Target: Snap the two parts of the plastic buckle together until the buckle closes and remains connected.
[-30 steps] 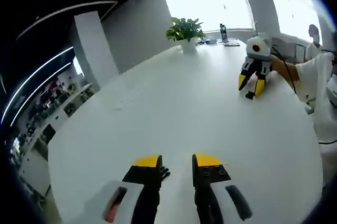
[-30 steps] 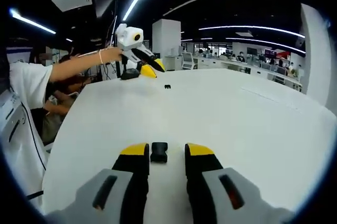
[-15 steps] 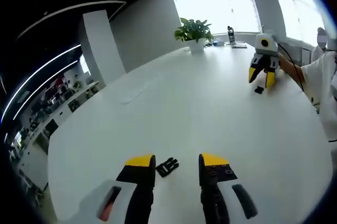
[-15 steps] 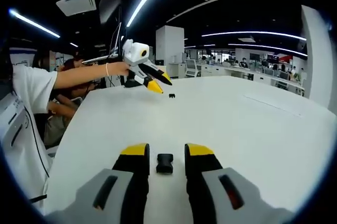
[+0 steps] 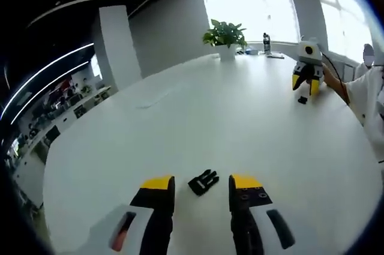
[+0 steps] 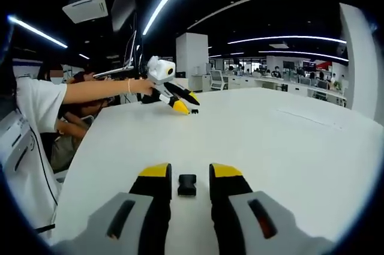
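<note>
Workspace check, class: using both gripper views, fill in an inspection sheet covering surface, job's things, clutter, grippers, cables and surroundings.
Surface: white table, broad and smooth.
Job's things: pronged buckle half lies ahead of the left gripper, between its fingers; socket buckle half lies between the right gripper fingers. The halves are apart, not joined.
Clutter: potted plant and a bottle at the far table edge.
Grippers: both open, neither holding anything.
Cables: one dark cable runs from the right gripper along the person's arm.
Surroundings: bright windows, a white pillar, an open office with ceiling light strips, seated people.
</note>
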### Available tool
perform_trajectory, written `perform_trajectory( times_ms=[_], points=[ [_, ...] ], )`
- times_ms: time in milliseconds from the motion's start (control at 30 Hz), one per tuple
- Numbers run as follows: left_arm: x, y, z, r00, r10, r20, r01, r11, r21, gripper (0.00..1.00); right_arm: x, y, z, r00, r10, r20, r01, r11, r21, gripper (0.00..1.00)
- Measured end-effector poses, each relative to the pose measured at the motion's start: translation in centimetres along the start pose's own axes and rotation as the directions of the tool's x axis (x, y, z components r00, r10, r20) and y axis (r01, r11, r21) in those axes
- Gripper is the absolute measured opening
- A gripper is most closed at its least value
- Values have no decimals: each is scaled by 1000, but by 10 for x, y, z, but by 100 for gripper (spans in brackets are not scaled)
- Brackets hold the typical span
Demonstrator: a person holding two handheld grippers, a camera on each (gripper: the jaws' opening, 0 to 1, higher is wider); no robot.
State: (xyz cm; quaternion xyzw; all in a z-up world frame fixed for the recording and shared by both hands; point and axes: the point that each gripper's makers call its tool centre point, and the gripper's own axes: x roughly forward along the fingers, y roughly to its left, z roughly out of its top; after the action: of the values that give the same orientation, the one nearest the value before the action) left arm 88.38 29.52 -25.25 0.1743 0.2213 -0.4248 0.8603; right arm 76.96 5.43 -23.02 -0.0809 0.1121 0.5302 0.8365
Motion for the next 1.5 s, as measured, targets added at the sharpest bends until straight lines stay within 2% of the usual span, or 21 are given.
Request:
perform_trajectory(
  times_ms=[200,600,867,1167,1300,1500],
  points=[
    [2,3,-2,1000,-6,24,7,999,-31,31,-3,-2,1,1000,-3,11,3,1000,10,24],
    [9,1,-2,998,-49,51,52,997,-59,29,-6,-1,2,1000,-5,31,3,999,34,21],
    [9,-10,-3,994,-78,72,84,993,-88,21,-6,-1,1,999,-5,33,4,999,43,21],
    [8,-13,-3,994,-78,77,85,991,-101,17,-7,0,0,999,-6,34,4,999,52,20],
    [8,-11,-4,994,-72,81,80,992,-101,13,-8,1,1,999,-6,37,4,999,52,20],
    [7,-10,-4,993,-64,102,77,989,-126,12,-9,0,1,999,-11,42,8,998,59,20]
  ],
)
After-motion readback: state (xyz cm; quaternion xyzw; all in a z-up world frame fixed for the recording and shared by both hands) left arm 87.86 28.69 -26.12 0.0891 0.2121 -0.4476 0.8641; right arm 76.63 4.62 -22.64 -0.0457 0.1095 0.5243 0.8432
